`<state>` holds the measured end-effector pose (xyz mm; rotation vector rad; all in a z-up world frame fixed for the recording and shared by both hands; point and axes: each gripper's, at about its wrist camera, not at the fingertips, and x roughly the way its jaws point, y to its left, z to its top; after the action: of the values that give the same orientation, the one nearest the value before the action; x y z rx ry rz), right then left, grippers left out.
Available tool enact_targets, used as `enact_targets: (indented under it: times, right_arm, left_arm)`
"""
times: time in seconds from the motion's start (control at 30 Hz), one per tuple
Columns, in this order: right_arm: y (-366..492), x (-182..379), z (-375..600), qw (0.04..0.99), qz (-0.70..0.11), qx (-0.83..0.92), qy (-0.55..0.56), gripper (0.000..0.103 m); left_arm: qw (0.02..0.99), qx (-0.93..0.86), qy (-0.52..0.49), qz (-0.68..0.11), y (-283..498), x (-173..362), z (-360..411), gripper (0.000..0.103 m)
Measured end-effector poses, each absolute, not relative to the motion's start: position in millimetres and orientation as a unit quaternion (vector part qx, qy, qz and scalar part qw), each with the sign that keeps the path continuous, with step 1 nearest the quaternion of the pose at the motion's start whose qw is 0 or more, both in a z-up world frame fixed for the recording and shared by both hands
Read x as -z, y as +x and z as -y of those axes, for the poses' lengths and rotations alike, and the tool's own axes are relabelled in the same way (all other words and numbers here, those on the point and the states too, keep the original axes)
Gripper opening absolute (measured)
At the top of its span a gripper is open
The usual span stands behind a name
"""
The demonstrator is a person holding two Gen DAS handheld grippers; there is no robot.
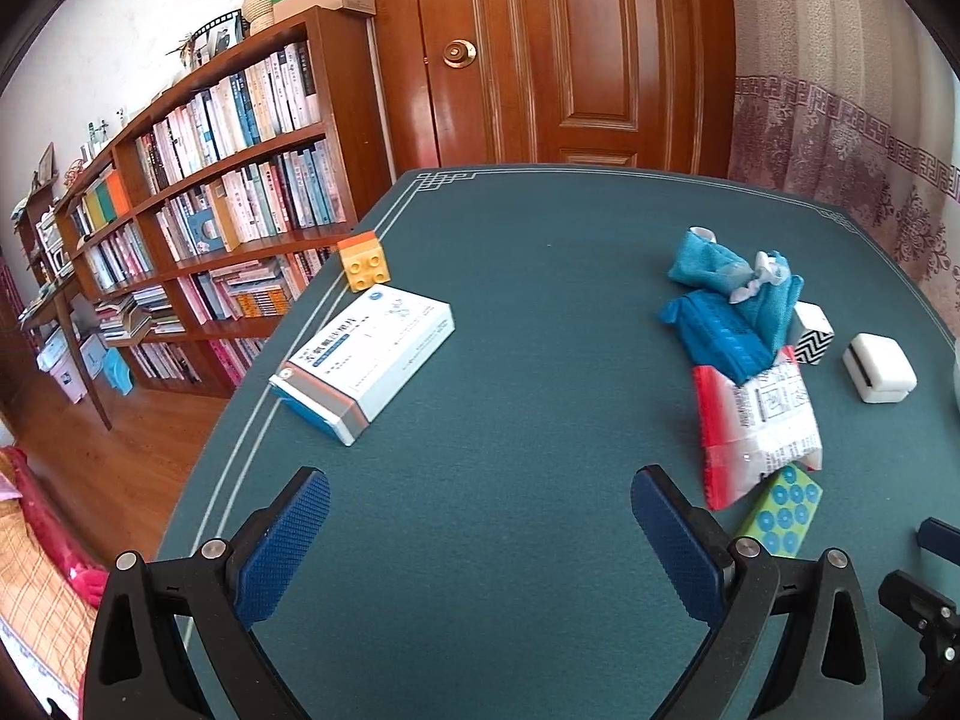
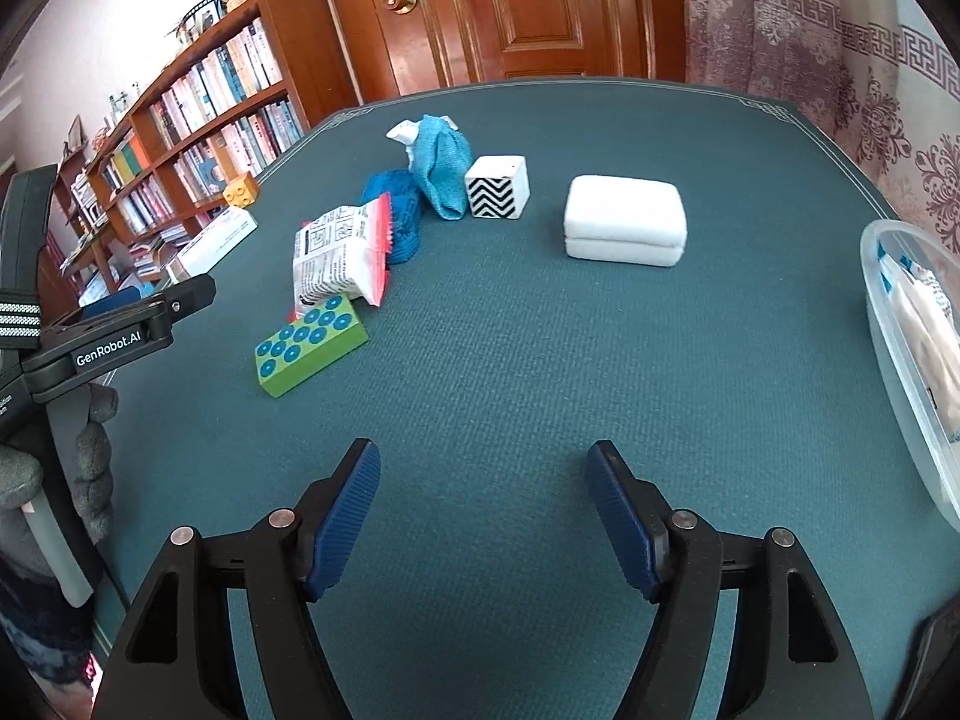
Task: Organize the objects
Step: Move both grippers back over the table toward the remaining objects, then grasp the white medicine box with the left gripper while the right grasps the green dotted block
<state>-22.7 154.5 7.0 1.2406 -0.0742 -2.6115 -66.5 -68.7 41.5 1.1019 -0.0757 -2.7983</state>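
Note:
Loose objects lie on the green table (image 1: 510,408). A white and blue medicine box (image 1: 366,360) and a yellow toy brick (image 1: 365,261) sit near its left edge. Blue cloths (image 2: 441,171), a red and white snack packet (image 2: 339,252), a green block with blue dots (image 2: 309,351), a black and white zigzag cube (image 2: 498,186) and a white foam block (image 2: 624,219) sit mid-table. My left gripper (image 1: 480,540) is open and empty, short of the medicine box. My right gripper (image 2: 483,510) is open and empty, short of the foam block.
A clear plastic bin (image 2: 900,360) holding something pale stands at the table's right edge. A bookshelf (image 1: 210,180) and a wooden door (image 1: 570,48) stand beyond the table. The left gripper's body (image 2: 114,330) shows at the left of the right wrist view.

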Motion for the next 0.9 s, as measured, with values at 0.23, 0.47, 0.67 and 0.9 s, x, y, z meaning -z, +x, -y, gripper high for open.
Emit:
enact_targets:
  times: [0.23, 0.47, 0.67, 0.9]
  right_arm:
    - [-30, -7, -129, 0.147, 0.012, 0.893, 0.426, 0.076]
    - [-33, -6, -120, 0.153, 0.004, 0.892, 0.425, 0.080]
    - [-35, -6, -118, 0.152, 0.001, 0.893, 0.425, 0.081]
    - [-38, -5, -113, 0.150, -0.006, 0.894, 0.422, 0.082]
  left_arm:
    - [0.094, 0.921, 0.378, 0.006, -83, -39, 116, 0.102]
    - [0.100, 0.923, 0.371, 0.024, -109, -42, 145, 0.102]
    - [0.086, 0.918, 0.387, 0.017, -142, -31, 166, 0.102]
    - [0.037, 0.919, 0.393, -0.009, -157, -28, 169, 0.103]
